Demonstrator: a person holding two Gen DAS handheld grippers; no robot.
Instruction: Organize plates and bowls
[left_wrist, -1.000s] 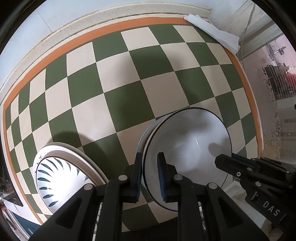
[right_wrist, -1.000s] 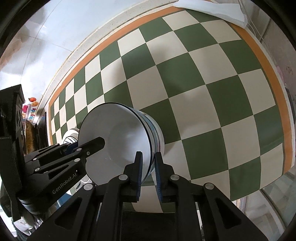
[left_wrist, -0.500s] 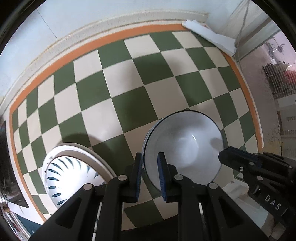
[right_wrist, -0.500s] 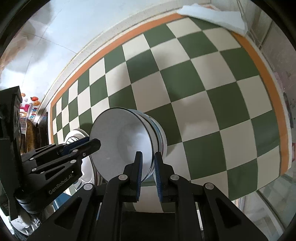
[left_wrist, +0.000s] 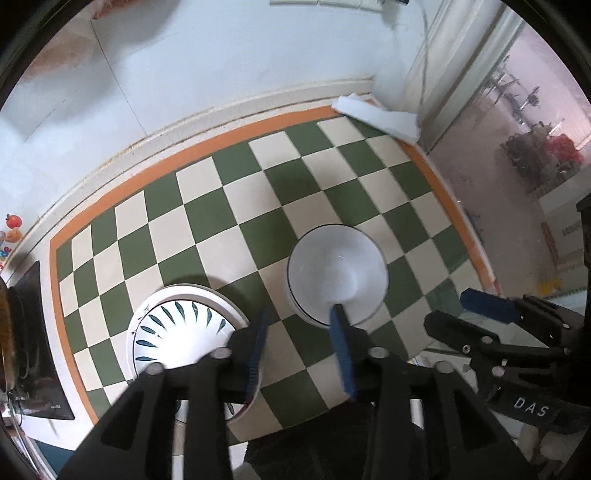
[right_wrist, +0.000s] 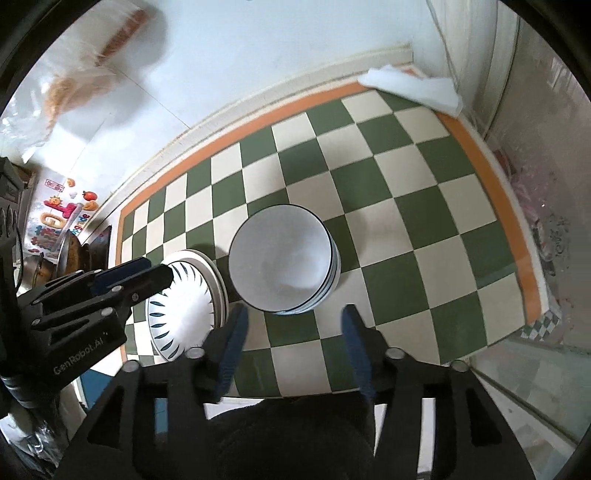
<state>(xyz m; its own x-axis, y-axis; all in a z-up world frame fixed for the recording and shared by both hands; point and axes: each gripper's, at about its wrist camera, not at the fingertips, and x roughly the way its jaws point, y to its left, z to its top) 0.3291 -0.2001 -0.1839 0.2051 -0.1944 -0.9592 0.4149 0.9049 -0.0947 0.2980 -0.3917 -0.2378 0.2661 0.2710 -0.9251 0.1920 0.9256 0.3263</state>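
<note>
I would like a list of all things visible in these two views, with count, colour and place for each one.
bowls: a nested stack, exact count unclear, white with dark rims, on the checked mat, right of the plates
plates: a stack, count unclear, white, top one with dark blue leaf marks, on the mat's left part
checked mat: one, green and cream with an orange border, on the counter
white cloth: one, folded, at the mat's far right corner
fruit stickers: several, red and orange, on the wall at left
left gripper: one, black with blue pads, open, holding nothing
right gripper: one, black with blue pads, open, holding nothing
</note>
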